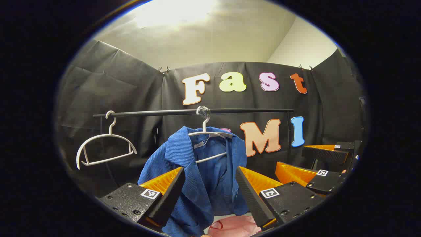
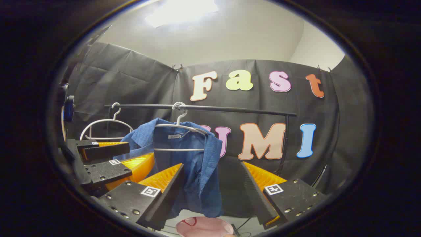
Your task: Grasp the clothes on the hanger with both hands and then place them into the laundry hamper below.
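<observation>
A blue shirt [image 1: 200, 171] hangs on a white hanger [image 1: 210, 133] from the black rail [image 1: 246, 111]. My left gripper [image 1: 210, 177] is open in front of the shirt, its fingers either side of the front panel, apart from the cloth. In the right gripper view the same blue shirt [image 2: 194, 164] hangs on its hanger [image 2: 179, 126], and my right gripper [image 2: 212, 176] is open, its left finger near the shirt's hem side. The pink laundry hamper [image 1: 232, 227] sits below the shirt, also the pink hamper [image 2: 204, 227]. The right gripper [image 1: 312, 168] appears at the far right of the left gripper view.
An empty white hanger [image 1: 105, 148] hangs on the rail's left end; the same empty hanger [image 2: 105, 126] appears in the right gripper view. The left gripper [image 2: 111, 158] shows at the left there. A rail upright [image 2: 285, 144] stands at the right.
</observation>
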